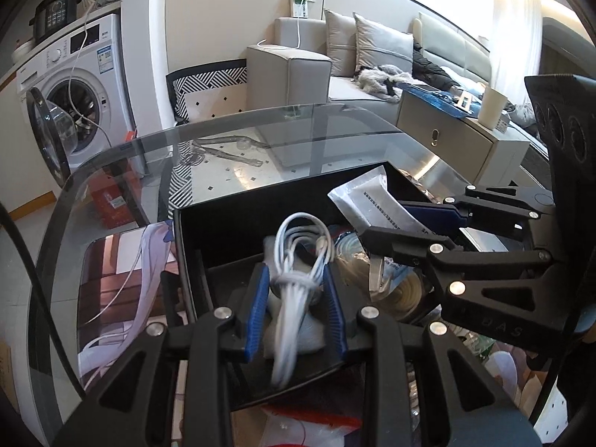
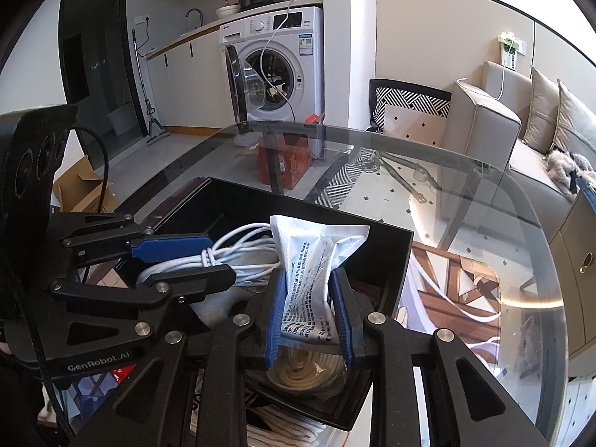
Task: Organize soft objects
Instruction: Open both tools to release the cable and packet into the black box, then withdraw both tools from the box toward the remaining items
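Note:
A black open box [image 1: 231, 212] [image 2: 208, 201] stands on the glass table. My left gripper [image 1: 297, 272] is shut on a bundle of white cable [image 1: 298, 257] and holds it over the box; the bundle also shows in the right wrist view [image 2: 238, 257]. My right gripper [image 2: 309, 279] is shut on a clear plastic packet with printed text [image 2: 316, 257], also over the box; the packet also shows in the left wrist view [image 1: 376, 201]. A bagged coil of cream cord [image 2: 309, 368] [image 1: 395, 283] lies in the box below them.
The glass table [image 1: 260, 138] [image 2: 465, 201] has a rounded far edge. Beyond it are a washing machine with its door open [image 2: 275, 70], a grey sofa [image 1: 298, 70] and a low cabinet [image 1: 458, 138]. Boxes and bags lie on the floor under the glass.

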Motion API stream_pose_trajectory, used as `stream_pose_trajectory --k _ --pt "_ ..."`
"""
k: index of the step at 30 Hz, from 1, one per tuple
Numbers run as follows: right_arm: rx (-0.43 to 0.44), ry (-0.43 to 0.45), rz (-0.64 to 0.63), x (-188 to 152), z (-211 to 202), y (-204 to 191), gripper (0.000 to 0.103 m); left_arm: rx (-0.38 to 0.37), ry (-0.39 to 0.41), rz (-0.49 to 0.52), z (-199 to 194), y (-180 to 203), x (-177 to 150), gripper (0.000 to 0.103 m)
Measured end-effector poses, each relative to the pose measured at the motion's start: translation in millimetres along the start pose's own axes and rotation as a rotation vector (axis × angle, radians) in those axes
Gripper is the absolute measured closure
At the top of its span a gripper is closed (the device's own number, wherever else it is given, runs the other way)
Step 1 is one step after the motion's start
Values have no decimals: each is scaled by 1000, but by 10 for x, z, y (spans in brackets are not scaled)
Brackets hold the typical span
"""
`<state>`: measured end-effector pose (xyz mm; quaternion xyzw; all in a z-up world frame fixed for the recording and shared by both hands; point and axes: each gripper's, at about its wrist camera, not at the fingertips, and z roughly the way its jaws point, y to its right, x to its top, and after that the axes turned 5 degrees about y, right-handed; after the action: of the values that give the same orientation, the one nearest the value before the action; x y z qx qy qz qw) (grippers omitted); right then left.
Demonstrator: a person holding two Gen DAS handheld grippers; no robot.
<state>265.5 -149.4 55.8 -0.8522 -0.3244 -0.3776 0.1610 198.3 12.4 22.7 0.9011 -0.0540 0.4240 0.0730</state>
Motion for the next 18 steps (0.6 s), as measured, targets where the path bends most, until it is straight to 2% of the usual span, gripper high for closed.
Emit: stream_pose_trajectory --k 3,6,8,11,12,13,14,16,18 --pt "-1 0 -8 4 -3 -14 73 -2 -6 -1 -14 -13 2 74" --pt "-10 51 -15 28 -102 -9 62 -13 -3 -20 -39 -20 9 64" --pt "-13 89 -31 60 -227 -2 54 -15 15 -32 -105 -7 17 47" --pt "-33 111 -43 68 -400 36 30 -16 43 -56 -220 -29 12 43" --pt "-32 114 -42 52 -455 48 18 -13 53 -61 -271 -34 10 40" --pt "-36 119 -41 30 -514 61 12 -8 60 -61 -311 -34 5 31" --pt "-39 126 -36 1 -583 75 10 -2 70 -63 -355 -33 -3 18" --pt "-26 134 -8 -54 -699 115 0 5 101 -77 -464 -35 -35 6" --pt "-12 134 32 -130 -813 160 0 11 118 -77 -553 -20 -72 3"
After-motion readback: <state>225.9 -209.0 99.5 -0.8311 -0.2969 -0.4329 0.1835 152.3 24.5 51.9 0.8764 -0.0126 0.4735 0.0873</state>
